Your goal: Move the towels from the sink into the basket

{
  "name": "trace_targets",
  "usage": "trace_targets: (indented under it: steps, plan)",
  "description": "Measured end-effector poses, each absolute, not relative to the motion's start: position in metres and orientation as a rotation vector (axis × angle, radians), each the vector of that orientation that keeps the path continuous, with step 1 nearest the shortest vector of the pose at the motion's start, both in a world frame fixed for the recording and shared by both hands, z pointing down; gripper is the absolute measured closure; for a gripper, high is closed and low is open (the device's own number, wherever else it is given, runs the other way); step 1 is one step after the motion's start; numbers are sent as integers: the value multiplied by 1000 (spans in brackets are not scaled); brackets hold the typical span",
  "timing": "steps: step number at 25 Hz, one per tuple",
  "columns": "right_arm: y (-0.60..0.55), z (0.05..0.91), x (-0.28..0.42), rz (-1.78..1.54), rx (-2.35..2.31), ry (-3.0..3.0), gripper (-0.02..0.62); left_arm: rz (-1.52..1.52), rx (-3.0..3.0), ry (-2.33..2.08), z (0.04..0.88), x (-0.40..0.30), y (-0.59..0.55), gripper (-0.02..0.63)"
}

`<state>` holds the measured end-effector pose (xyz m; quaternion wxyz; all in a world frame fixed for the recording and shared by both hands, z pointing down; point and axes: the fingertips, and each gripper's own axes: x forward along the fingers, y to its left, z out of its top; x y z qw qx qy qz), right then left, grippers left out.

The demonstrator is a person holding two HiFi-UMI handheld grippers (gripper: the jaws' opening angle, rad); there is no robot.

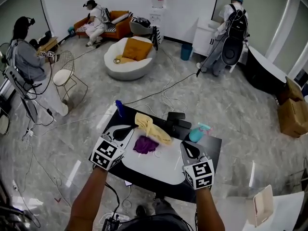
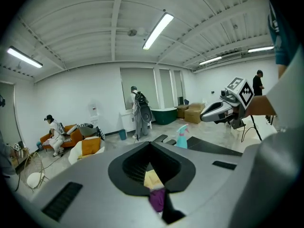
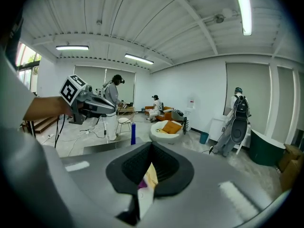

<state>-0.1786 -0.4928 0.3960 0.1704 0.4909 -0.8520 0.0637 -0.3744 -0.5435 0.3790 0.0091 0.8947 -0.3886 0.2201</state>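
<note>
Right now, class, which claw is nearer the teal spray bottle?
Right. The right claw sits just short of the teal spray bottle; the left claw is over the far side of the white sink.

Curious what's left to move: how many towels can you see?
2: a yellow towel on the far rim of the sink, a purple towel touching it, inside. Others may hide underneath.

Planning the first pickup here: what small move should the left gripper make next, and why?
Probably open the left gripper: its jaws are together and empty, and the purple towel lies just ahead of it in the white sink, untouched.
</note>
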Motion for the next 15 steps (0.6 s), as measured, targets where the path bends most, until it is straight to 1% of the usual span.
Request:
trace_targets:
  steps: [15]
  plan:
    - [-595, 543, -170, 354, 1292, -2385, 583, 928, 2608, -1143, 538, -363, -660, 600]
